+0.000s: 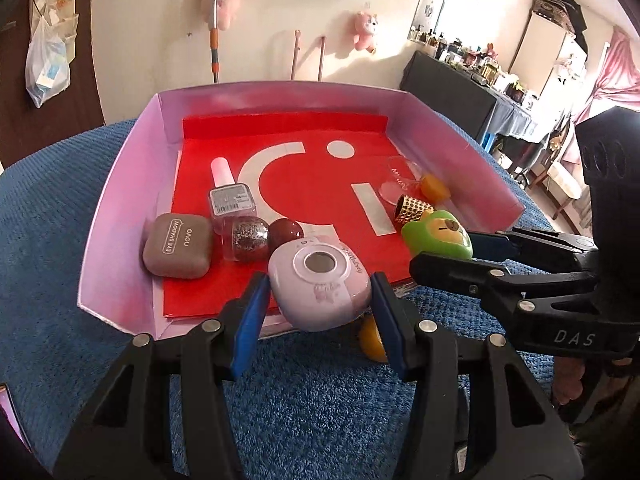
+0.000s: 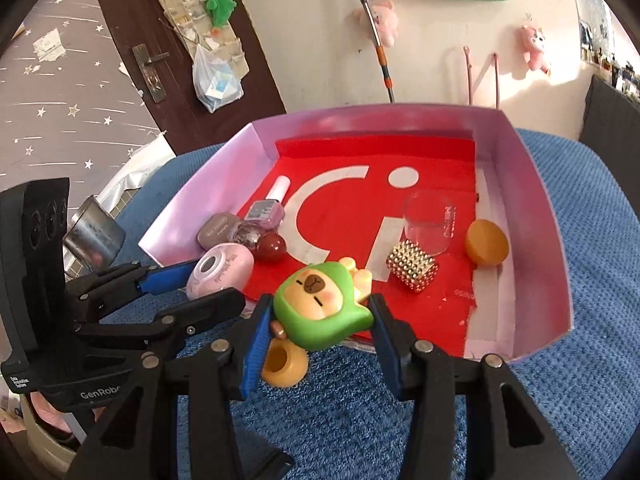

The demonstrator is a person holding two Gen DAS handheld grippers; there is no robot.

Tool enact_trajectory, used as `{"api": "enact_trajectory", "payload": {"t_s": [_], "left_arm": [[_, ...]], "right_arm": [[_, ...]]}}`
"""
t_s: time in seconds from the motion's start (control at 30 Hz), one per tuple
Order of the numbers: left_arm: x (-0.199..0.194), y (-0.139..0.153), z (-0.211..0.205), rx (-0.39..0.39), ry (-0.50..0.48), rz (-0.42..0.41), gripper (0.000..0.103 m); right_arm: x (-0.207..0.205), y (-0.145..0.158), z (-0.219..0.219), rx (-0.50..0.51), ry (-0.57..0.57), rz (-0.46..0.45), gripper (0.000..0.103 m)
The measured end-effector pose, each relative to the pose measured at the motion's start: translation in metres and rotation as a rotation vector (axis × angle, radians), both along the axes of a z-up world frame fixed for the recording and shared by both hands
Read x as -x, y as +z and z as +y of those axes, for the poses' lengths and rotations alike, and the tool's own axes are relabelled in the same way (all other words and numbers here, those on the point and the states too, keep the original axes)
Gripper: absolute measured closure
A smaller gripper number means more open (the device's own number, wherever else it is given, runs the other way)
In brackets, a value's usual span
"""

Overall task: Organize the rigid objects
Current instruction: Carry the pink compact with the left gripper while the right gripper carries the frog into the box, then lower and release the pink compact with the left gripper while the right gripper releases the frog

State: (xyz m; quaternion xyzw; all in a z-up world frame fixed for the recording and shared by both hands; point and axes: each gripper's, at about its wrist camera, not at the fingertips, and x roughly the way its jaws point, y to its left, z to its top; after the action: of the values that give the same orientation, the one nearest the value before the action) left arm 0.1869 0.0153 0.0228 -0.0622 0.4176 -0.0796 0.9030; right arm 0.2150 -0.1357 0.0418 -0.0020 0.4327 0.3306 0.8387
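My left gripper (image 1: 320, 280) is shut on a rounded pink case with a round window (image 1: 320, 284), held over the near edge of the pink tray (image 1: 120, 208). My right gripper (image 2: 320, 302) is shut on a green capybara toy (image 2: 320, 308), also at the tray's near edge. A yellow ring-shaped piece (image 2: 284, 364) shows just beneath the toy; whether it is attached I cannot tell. Each gripper appears in the other's view: the right gripper (image 1: 444, 254) with the toy (image 1: 438, 236), the left gripper (image 2: 214, 286) with the pink case (image 2: 220, 270).
On the tray's red lining lie a brown eye shadow case (image 1: 176, 252), a nail polish bottle (image 1: 232, 196), a glitter ball (image 1: 244, 238), a dark red ball (image 1: 286, 232), a clear cup (image 2: 430, 222), a gold beaded cube (image 2: 412, 266) and an orange ball (image 2: 486, 242). Blue cloth (image 1: 60, 240) surrounds the tray.
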Motion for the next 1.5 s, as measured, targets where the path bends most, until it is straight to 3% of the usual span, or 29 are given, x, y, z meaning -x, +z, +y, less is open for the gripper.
{"api": "enact_trajectory", "payload": {"t_s": [0.4,0.67,0.83,1.17,1.5], "left_arm": [[-0.013,-0.009,0.004,0.004,0.014,0.022,0.057],[-0.026,-0.018,0.009,0.042,0.035,0.045,0.057],[-0.046,-0.026,-0.004,0.065,-0.004,0.084,0.057],[-0.073,-0.027,-0.013,0.054,0.008,0.083,0.057],[-0.086,-0.03,-0.006,0.069,0.075,0.075,0.069]], "right_arm": [[-0.019,-0.012,0.004,0.011,-0.012,0.055,0.053],[-0.019,-0.014,0.012,0.067,-0.015,0.016,0.053],[-0.021,-0.013,0.007,0.061,-0.014,0.028,0.053],[-0.023,-0.015,-0.005,0.074,-0.037,0.026,0.053],[-0.025,-0.017,-0.005,0.073,-0.048,0.013,0.053]]}}
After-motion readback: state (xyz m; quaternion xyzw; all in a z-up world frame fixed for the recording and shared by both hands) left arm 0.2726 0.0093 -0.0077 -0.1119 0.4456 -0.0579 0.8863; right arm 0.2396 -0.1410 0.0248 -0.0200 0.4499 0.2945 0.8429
